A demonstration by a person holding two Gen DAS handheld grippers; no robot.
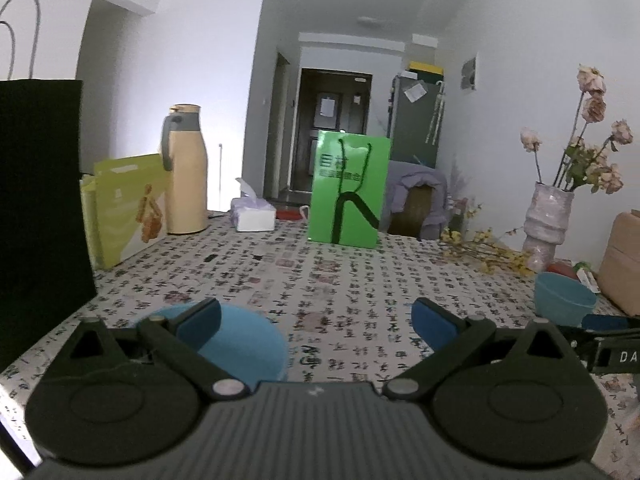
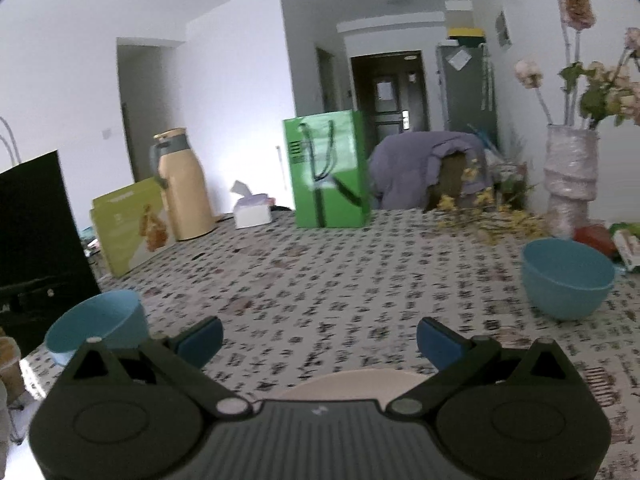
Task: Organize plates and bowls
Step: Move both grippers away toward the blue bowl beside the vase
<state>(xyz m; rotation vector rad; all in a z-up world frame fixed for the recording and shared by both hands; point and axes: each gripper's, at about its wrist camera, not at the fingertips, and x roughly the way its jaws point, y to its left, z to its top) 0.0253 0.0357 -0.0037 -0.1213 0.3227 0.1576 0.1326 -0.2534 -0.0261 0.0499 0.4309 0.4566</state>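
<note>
Both grippers, left (image 1: 316, 320) and right (image 2: 319, 338), hover with fingers spread wide, holding nothing. One blue bowl (image 1: 244, 344) sits near the desk's (image 1: 320, 280) left edge, another (image 2: 566, 278) toward its right edge; a pale plate (image 2: 352, 384) lies under the right gripper.

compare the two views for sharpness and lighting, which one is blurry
Right wrist view: motion-blurred, the tablecloth print smeared and the green bag streaked, though the right claw itself is sharp. Left wrist view: crisp, the tablecloth characters legible, with a bright glow on the wall behind the thermos. Both bend straight lines and darken at the corners.
</note>
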